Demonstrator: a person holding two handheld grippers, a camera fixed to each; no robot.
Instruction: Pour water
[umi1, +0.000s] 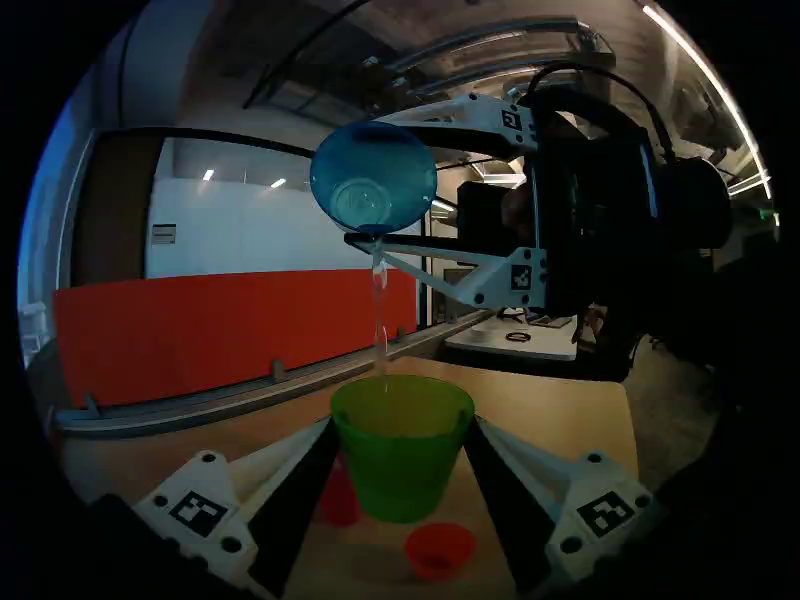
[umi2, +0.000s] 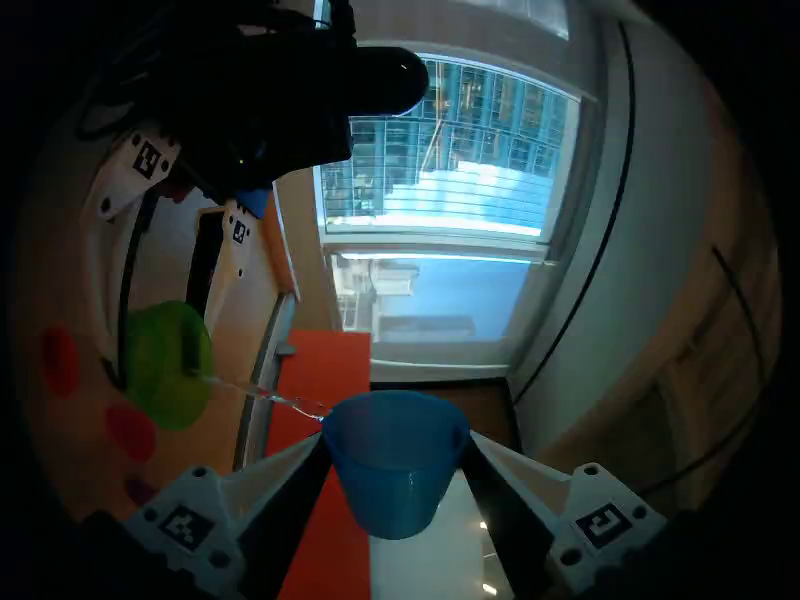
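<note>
Wooden table, red cups nearby.
Right gripper grips tilted blue cup, water falling into green cup gripped by left gripper.

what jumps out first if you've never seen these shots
First is the thin stream of water falling from the tilted blue cup, held high in the right gripper, into the green cup gripped by the left gripper over the wooden table. Next come the bright orange wall panel behind and a small red cup on the table near the green one.
</note>
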